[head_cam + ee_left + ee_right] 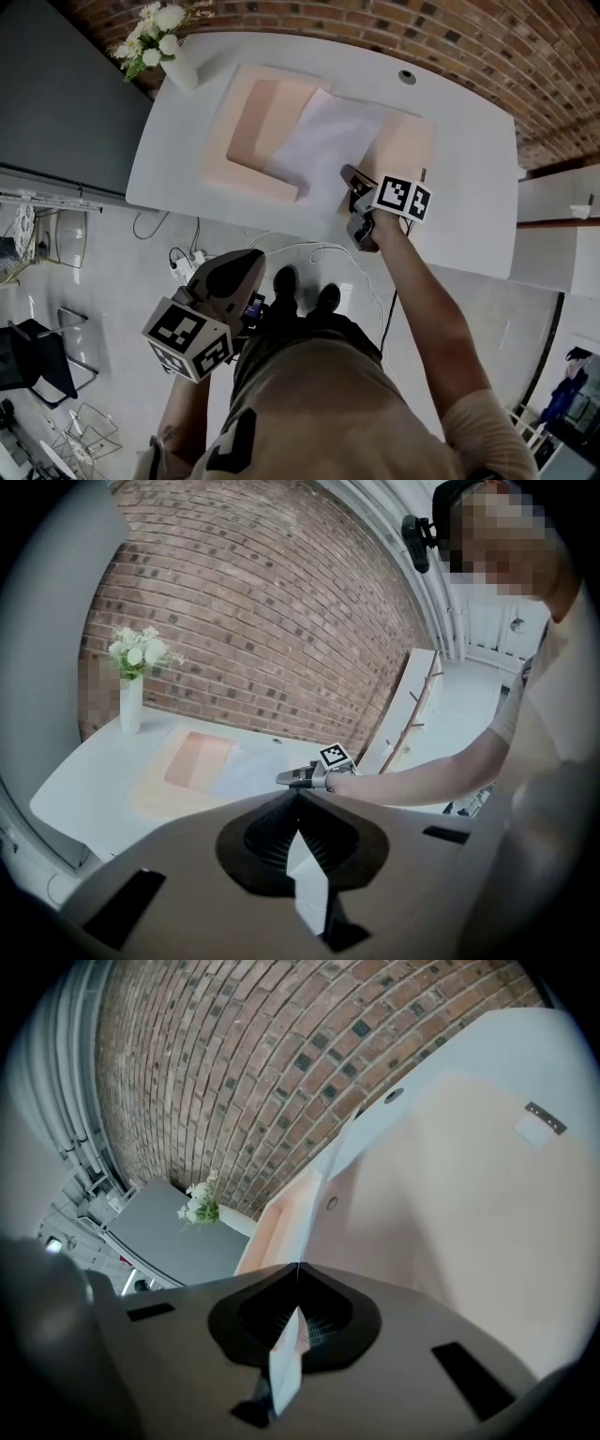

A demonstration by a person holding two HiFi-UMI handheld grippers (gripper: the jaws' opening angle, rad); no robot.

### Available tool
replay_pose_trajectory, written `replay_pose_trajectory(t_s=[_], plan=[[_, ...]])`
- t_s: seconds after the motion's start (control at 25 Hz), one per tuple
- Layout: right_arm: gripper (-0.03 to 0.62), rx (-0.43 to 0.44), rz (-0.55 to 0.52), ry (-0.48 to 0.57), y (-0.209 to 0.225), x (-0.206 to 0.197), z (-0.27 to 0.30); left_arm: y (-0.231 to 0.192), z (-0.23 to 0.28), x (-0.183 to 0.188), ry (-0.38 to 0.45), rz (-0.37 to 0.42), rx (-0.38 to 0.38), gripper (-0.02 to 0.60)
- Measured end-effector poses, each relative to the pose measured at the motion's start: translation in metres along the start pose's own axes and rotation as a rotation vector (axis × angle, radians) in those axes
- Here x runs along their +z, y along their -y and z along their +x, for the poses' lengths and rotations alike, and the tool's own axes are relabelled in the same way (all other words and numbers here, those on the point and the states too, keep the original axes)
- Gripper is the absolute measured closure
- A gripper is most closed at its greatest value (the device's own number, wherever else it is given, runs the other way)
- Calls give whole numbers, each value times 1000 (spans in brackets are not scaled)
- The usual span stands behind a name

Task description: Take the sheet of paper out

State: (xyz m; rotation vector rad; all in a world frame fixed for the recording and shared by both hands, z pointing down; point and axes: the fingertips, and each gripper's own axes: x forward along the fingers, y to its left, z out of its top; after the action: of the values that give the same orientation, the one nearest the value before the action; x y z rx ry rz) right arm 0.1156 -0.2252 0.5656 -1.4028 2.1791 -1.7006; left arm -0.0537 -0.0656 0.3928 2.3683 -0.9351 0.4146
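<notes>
White sheet of paper (319, 141) was pinched at its edge in the right claw (348, 174), so a slow, flat pull back from the folder (253, 117) ahead seemed safest; the left claw (249, 262) was closed and empty.

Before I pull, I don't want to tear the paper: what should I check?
1. Right gripper shut on the sheet of paper: ok, a thin edge runs into its closed jaws.
2. Sheet lying flat: ok.
3. Left gripper steadying the pink folder: not ok; it is shut, empty and off the table.
4. Vase out of the way: ok.
5. Sheet free of the folder's lower lip: cannot tell.
</notes>
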Motion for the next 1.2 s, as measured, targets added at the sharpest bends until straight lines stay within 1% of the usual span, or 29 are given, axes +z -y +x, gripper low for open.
replay_pose_trajectory(t_s=[0.2, 0.56, 0.72, 0.96, 1.2], plan=[[569, -20, -14, -27, 12, 4, -17, 20, 12, 8, -4, 41, -20, 568], [569, -50, -68, -86, 33, 8, -44, 40, 26, 14, -16, 73, -13, 568], [569, -56, -57, -105, 44, 7, -57, 49, 33, 15, -23, 86, -23, 568], [569, -63, -60, -105, 56, 11, -77, 64, 41, 16, -29, 110, -41, 568], [569, -57, -68, -116, 69, 13, -104, 76, 45, 11, -43, 120, -36, 568]])
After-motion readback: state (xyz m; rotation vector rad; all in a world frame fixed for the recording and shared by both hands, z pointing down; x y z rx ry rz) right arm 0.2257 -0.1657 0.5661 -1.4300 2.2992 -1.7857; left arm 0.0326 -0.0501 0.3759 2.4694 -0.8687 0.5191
